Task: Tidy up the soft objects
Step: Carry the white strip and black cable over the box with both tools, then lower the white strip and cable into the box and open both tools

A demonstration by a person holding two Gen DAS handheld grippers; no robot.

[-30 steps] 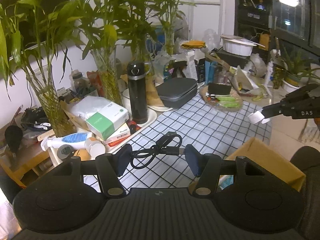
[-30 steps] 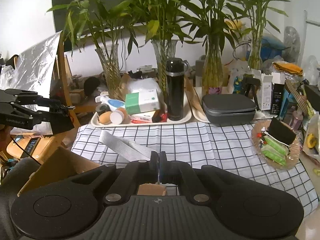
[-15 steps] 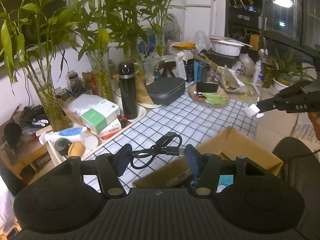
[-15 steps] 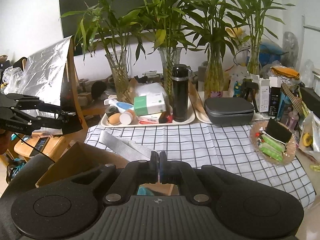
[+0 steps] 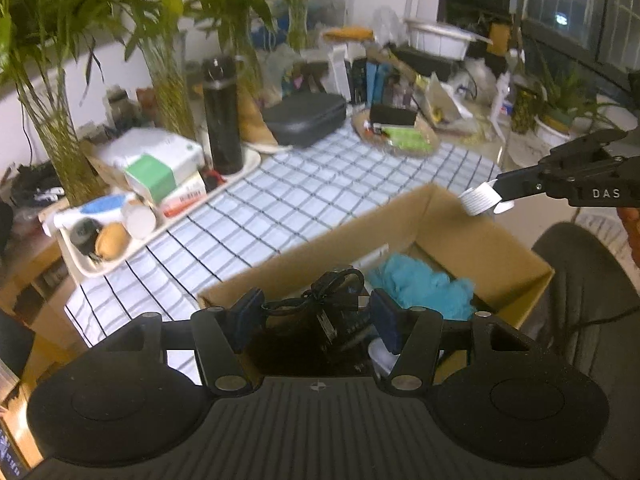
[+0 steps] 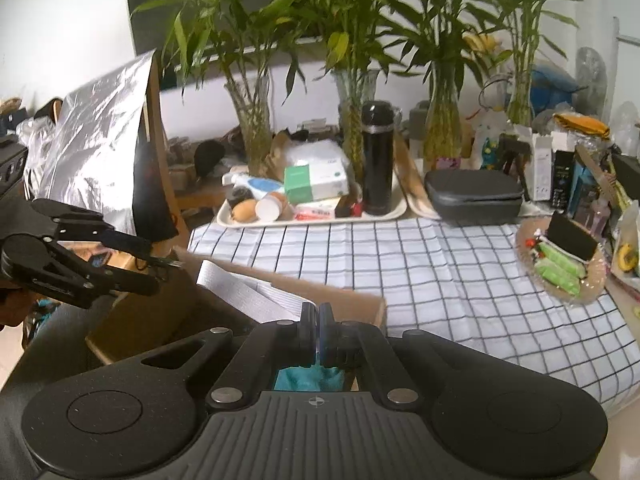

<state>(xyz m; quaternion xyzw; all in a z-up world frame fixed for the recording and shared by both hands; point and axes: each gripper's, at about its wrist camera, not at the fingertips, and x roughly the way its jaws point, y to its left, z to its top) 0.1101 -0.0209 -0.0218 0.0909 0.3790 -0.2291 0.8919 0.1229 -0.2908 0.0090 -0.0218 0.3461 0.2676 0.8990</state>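
Note:
My left gripper (image 5: 315,318) is shut on a coiled black cable (image 5: 324,300) and holds it over the open cardboard box (image 5: 460,220). A teal fluffy cloth (image 5: 420,286) lies inside the box, with dark items beside it. My right gripper (image 6: 318,314) is shut on a ribbed grey strap (image 6: 240,292), which trails left over the box rim (image 6: 344,294). The teal cloth (image 6: 308,378) shows just below its fingers. In the left wrist view the right gripper (image 5: 500,192) hangs above the box's far corner with the strap end (image 5: 482,200). The left gripper (image 6: 160,266) is at the left.
A checked tablecloth (image 5: 320,192) covers the table beyond the box. On it are a white tray (image 5: 92,268) of bottles, a black flask (image 5: 222,116), a grey case (image 5: 306,118) and a plate (image 6: 592,292) of green packets. Bamboo vases line the back. A dark chair seat (image 5: 584,296) is right of the box.
Both grippers have drawn back from the table with cable and strap still held. The left one has tipped down, and the open box with the teal cloth now lies under it.

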